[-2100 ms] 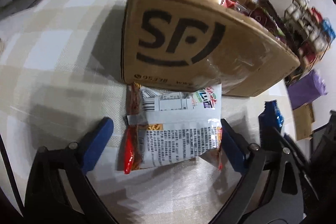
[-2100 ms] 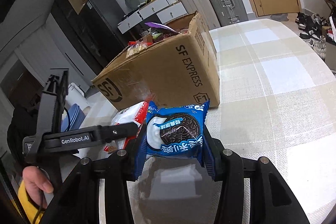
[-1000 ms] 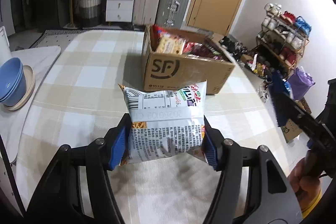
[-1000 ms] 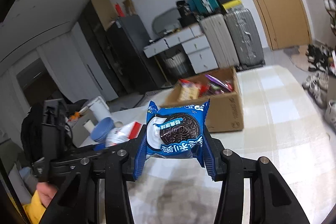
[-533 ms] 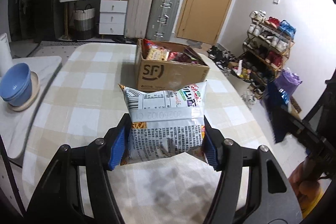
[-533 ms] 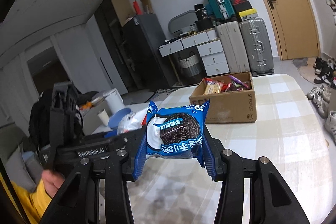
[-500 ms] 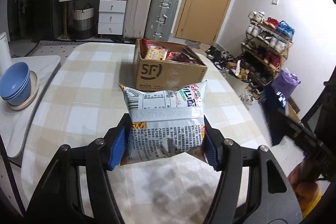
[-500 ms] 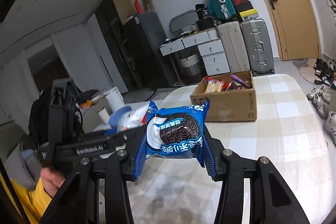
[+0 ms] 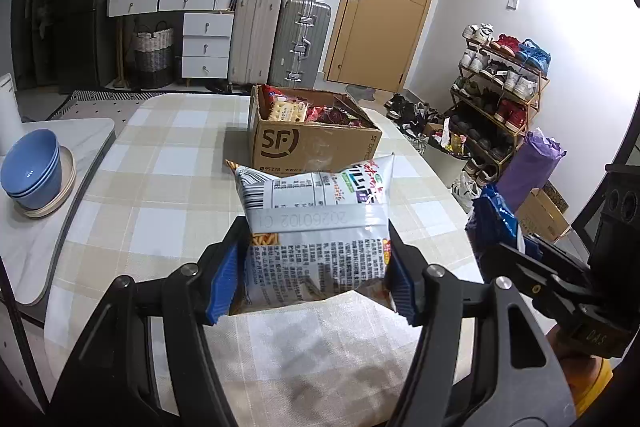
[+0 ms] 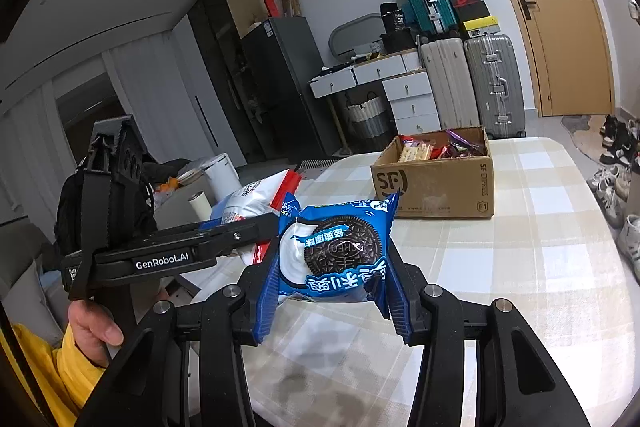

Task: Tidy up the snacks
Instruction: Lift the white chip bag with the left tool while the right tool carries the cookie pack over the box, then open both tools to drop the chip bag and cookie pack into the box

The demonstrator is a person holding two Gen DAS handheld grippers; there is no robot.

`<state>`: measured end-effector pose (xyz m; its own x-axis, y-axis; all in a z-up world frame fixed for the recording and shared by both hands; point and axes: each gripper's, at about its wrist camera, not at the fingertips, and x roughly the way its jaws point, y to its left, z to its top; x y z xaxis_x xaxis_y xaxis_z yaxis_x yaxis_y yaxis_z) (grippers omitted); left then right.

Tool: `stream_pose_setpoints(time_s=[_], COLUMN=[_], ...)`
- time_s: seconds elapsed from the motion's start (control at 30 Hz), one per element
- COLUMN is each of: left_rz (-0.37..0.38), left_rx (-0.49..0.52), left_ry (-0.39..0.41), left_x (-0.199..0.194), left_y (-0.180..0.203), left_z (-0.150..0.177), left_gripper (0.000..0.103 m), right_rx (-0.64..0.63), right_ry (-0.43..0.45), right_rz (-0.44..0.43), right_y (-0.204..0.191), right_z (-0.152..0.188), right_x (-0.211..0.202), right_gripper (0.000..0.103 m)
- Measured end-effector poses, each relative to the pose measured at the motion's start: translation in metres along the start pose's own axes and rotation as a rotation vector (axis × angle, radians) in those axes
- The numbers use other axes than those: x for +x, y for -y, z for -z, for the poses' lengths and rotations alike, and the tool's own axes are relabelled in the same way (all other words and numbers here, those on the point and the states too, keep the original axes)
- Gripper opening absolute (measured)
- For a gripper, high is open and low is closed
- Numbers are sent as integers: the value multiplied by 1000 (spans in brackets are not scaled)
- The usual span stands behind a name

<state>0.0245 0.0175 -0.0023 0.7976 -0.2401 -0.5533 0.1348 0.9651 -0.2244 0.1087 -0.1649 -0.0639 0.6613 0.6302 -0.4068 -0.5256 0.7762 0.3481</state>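
Holding a snack each, both grippers face the cardboard box (image 9: 312,143), which sits straight ahead in the upper middle of the frame, well apart. The left gripper (image 9: 314,279) squeezes a silver chip bag (image 9: 316,227). The right gripper (image 10: 332,291) squeezes a blue cookie pack (image 10: 336,251). Neither looks nearer.

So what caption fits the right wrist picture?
Right gripper holds a blue Oreo packet above the checked table.

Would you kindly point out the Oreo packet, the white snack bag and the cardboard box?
Oreo packet (image 10: 336,251), right wrist view, on the printed cookie.
White snack bag (image 9: 316,251), left wrist view, on the back-label text.
Cardboard box (image 9: 312,147), left wrist view, on its front wall.
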Motion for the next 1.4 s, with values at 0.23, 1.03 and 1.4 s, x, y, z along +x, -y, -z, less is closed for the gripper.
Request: stream_pose_setpoints(time_s=[0.23,1.03,1.4], left_rz=[-13,-38,-13], left_rx=[8,68,84], left_ry=[-26,-23,-10], left_x=[14,196,283], left_y=[-5,-41,-20], left_z=[0,-178,-279], left_gripper=[61,61,61], right_rx=[44,62,37], right_ry=[2,-23,-40], right_rz=[5,25,83], right_y=[15,102,142], right_z=[-7,-167,-244], right_x=[7,104,175], right_gripper=[47,47,47])
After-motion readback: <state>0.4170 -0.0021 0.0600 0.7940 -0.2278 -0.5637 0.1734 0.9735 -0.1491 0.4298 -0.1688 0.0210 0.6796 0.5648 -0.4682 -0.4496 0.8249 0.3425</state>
